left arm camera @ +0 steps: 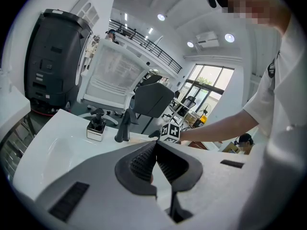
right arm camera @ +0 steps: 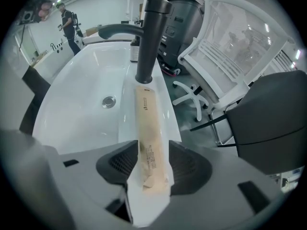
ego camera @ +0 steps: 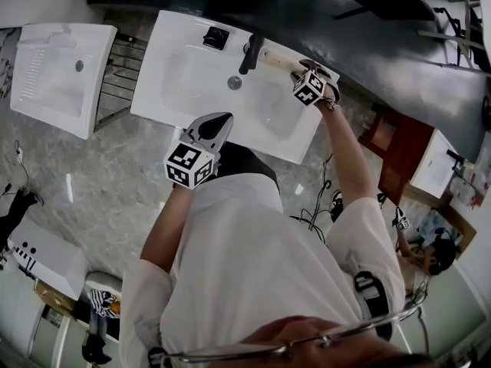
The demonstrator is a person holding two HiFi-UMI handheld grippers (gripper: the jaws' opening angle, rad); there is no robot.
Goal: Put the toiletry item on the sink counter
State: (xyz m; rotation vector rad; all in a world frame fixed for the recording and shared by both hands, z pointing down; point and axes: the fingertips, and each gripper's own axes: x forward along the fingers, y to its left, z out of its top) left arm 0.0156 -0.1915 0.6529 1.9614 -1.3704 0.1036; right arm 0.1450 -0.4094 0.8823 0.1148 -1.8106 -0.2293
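The toiletry item (right arm camera: 146, 128), a long beige stick in a clear wrapper, lies along the white sink counter's (right arm camera: 163, 104) back ledge. Its far end points at the base of the black faucet (right arm camera: 148, 37). My right gripper (right arm camera: 148, 150) stands open around its near end, pads beside the wrapper. In the head view the toiletry item (ego camera: 276, 58) lies right of the faucet (ego camera: 249, 52), with the right gripper (ego camera: 304, 67) at its end. My left gripper (ego camera: 217, 123) hovers at the counter's near edge, shut and empty; its jaws (left arm camera: 156, 150) meet in the left gripper view.
A black soap dispenser (ego camera: 215, 37) stands left of the faucet, and the basin's drain (ego camera: 234, 83) lies below it. A second white sink (ego camera: 54, 75) stands at the left, a metal rack (ego camera: 115, 75) between them. A wooden cabinet (ego camera: 399, 156) stands right. A white chair (right arm camera: 230, 56) stands behind the counter.
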